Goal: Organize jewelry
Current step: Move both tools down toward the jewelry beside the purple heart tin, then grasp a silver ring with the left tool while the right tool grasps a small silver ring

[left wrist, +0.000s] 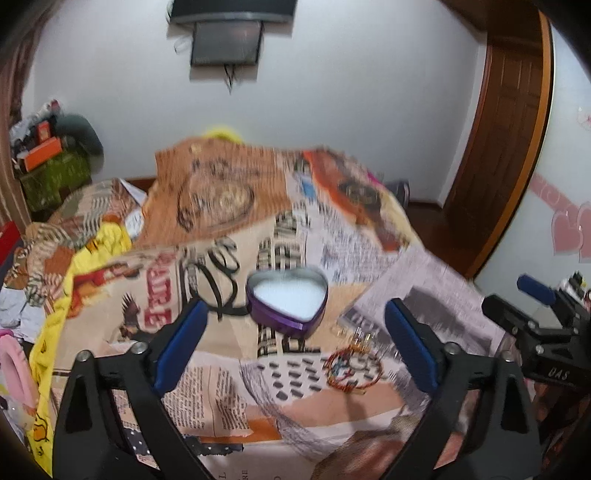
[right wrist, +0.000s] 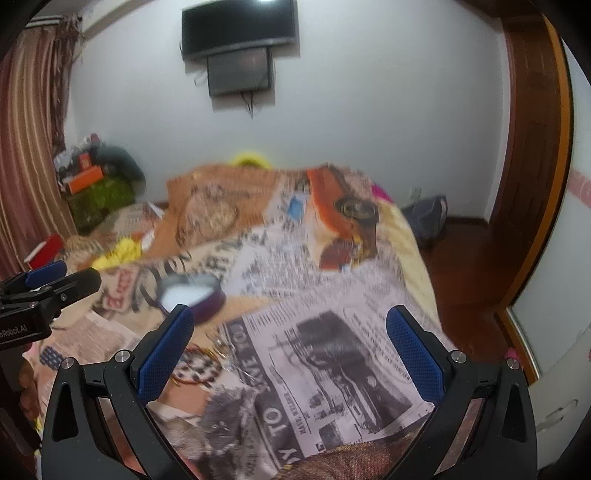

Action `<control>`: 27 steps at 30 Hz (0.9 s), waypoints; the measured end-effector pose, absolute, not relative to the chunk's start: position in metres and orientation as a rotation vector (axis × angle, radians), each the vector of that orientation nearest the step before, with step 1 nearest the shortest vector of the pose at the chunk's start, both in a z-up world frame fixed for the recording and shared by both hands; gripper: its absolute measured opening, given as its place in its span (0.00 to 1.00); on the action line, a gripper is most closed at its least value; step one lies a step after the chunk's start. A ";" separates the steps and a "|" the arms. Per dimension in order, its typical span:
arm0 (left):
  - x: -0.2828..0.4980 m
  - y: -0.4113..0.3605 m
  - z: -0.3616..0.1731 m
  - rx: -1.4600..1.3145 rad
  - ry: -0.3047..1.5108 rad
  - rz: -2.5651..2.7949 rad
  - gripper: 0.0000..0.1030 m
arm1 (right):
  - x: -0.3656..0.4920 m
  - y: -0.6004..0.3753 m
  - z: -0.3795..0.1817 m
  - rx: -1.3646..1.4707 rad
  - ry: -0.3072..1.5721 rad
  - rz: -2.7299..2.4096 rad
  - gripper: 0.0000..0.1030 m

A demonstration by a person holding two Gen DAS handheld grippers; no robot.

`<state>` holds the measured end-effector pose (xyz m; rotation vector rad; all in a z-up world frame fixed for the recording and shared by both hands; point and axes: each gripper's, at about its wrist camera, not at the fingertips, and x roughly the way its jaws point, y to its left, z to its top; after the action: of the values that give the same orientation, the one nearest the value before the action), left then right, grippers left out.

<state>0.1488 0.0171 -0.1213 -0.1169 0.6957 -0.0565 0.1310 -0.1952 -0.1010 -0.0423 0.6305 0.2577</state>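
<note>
Two tongs are hovering over one print-covered bed (left wrist: 424, 273). The left gripper (left wrist: 295, 325) and right gripper (right wrist: 291, 339) are both standing spread, pinching nothing. One heart-shaped purple tin (left wrist: 288, 301) is lying open mid-bed; one beaded bangle (left wrist: 352, 373) is resting just beside it. Only the right view is showing a dark bag (right wrist: 430, 214) by the wall.

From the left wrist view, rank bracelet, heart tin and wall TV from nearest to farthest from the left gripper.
1. Bracelet, on the bedspread just ahead of the open left gripper, toward its right finger.
2. Heart tin, farther ahead, centre.
3. Wall TV, far wall, top.
</note>
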 end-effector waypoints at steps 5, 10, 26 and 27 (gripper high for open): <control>0.163 0.010 -0.148 -0.071 0.793 -0.087 0.85 | 0.144 -0.196 -0.122 -0.080 0.720 0.276 1.00; 0.174 -0.002 -0.167 -0.028 0.878 -0.135 0.71 | 0.154 -0.190 -0.140 -0.112 0.780 0.314 1.00; 0.194 -0.035 -0.194 0.007 1.037 -0.352 0.27 | 0.174 -0.163 -0.170 -0.140 0.932 0.509 0.45; 0.194 -0.037 -0.194 0.008 1.036 -0.363 0.26 | 0.174 -0.163 -0.170 -0.139 0.936 0.515 0.44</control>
<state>0.1940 -0.0374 -0.1942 0.0082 1.0365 -0.3632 0.1741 -0.1626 -0.1704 -0.1387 0.9355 0.5146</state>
